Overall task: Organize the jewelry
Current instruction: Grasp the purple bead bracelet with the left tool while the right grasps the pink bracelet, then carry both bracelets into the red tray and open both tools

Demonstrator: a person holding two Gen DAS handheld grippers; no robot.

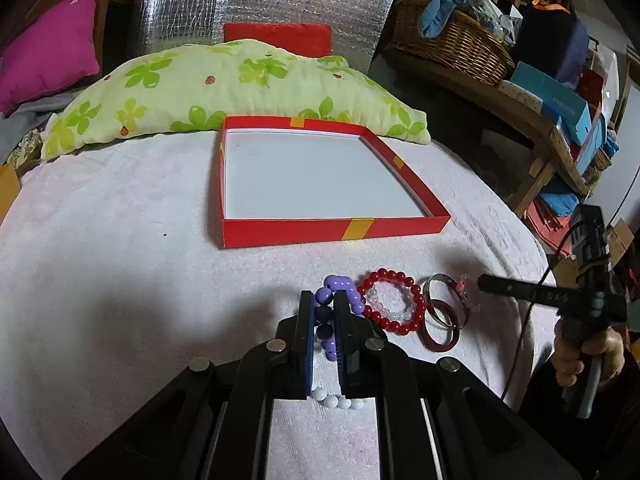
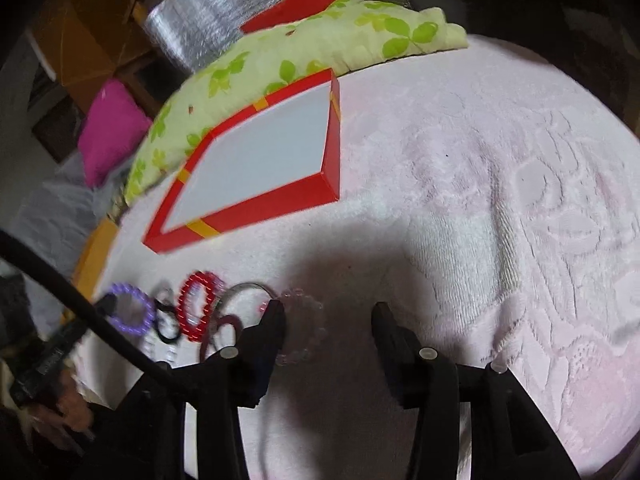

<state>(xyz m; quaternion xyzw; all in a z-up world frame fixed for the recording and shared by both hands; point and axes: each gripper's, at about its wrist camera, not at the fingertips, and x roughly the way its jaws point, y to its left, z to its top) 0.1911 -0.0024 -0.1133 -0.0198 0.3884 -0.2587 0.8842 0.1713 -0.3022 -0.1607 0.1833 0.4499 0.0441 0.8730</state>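
My left gripper (image 1: 324, 300) is shut on a purple bead bracelet (image 1: 340, 283) that lies on the pink towel. A red bead bracelet (image 1: 394, 306) with a clear bead one inside it, a silver bangle (image 1: 440, 280) and a dark red bangle (image 1: 442, 326) lie just right of it. White beads (image 1: 338, 400) show under the jaws. An open red box (image 1: 332, 229) with a white floor stands beyond. My right gripper (image 2: 328, 312) is open over the towel, its left finger (image 2: 272, 316) beside a clear bead bracelet (image 2: 308, 320). The purple bracelet (image 2: 130, 312) and the red bracelet (image 2: 196, 308) show at the left there.
A green floral pillow (image 1: 224, 88) lies behind the box. A magenta cushion (image 1: 48, 60) is at the far left. A wicker basket (image 1: 460, 40) and stacked boxes stand on a wooden shelf at the right. The pink towel (image 2: 500, 200) spreads wide to the right.
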